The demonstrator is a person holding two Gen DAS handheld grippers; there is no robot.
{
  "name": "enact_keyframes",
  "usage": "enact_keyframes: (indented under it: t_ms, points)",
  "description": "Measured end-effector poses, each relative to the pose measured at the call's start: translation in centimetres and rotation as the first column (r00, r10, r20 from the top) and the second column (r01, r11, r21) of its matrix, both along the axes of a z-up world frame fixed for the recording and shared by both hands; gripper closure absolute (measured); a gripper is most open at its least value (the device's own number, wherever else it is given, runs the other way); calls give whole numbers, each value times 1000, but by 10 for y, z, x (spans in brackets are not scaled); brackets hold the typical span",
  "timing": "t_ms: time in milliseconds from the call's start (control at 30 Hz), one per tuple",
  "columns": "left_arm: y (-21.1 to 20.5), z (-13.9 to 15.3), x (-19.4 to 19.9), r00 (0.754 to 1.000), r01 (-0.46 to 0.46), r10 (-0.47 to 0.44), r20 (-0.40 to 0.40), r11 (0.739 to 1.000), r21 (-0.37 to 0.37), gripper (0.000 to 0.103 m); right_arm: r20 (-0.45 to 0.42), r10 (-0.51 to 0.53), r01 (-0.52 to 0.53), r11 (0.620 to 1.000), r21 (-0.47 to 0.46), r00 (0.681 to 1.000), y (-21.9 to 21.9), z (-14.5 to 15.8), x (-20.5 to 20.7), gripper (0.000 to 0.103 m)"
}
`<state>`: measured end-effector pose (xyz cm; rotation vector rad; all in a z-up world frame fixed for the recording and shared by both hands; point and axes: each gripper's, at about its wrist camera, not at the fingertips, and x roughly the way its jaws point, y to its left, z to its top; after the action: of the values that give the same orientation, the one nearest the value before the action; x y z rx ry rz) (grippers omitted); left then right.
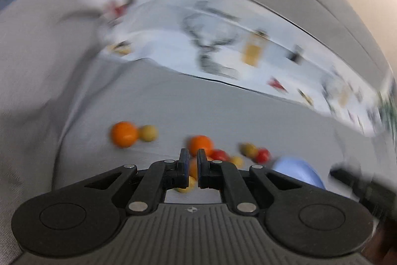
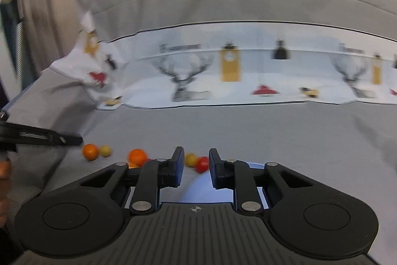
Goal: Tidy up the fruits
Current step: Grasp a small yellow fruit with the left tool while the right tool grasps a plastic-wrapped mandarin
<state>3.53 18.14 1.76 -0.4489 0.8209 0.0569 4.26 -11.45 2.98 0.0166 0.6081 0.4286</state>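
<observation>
Fruits lie scattered on the grey bedsheet [image 2: 248, 131]: an orange [image 2: 90, 152] touching a yellow fruit [image 2: 105, 150], another orange [image 2: 137, 156], and a red one [image 2: 202, 164] near the blue bowl [image 2: 198, 188]. Left gripper [image 1: 191, 167] has its jaws nearly together, empty. Right gripper [image 2: 194, 169] shows a narrow gap, gripping nothing, above the bowl.

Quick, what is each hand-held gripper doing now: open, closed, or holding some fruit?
Left hand-held gripper: closed, holding nothing.
Right hand-held gripper: nearly closed, a gap remains between its jaws, holding nothing.
</observation>
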Motion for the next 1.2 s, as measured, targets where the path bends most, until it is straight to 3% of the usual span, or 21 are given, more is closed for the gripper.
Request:
enact_keyframes:
  t_ms: [67,167,233,400,433,500,567,667,767,900,1067,1200]
  points:
    - [16,-9,8,997,-57,53,-53,996,-71,97,-46,33,-32,999,18,998,19,-17,10,80]
    - [14,-26,24,989,-38,18,-146,990,-134,96,-134,64,-59,997,41,989,45,-40,23,76]
    - [7,-32,30,989,-1,-11,-147,996,-87,91,-173,77,-72,997,38,982,61,-50,33,64]
    - [-11,-53,35,984,65,-65,-169,998,-8,82,-198,59,-62,998,-9,978,87,-69,55,51]
    - [-16,-56,36,982,78,-75,-172,997,10,75,-226,49,-58,998,-34,973,91,-75,59,51]
    - [-22,-59,39,979,98,-87,-182,994,53,71,-256,30,-46,997,-58,966,96,-84,65,51]
    - [-27,-63,43,978,112,-93,-187,989,92,71,-264,16,-37,996,-76,964,98,-89,67,52]
    - [-26,-71,49,973,120,-98,-211,988,95,71,-275,15,-38,996,-78,961,100,-93,71,53]
    - [-28,-74,52,968,145,-122,-218,985,91,74,-293,36,-59,996,-69,955,101,-96,73,67]
    - [-31,-72,49,966,166,-140,-216,980,107,79,-292,63,-83,995,-55,954,97,-92,68,68]
    - [-14,-60,37,979,87,-74,-191,994,61,79,-278,120,-138,989,-48,953,91,-74,46,68]
    - [2,-63,30,969,38,-35,-243,999,8,78,-271,171,-192,980,-54,947,84,-59,21,68]
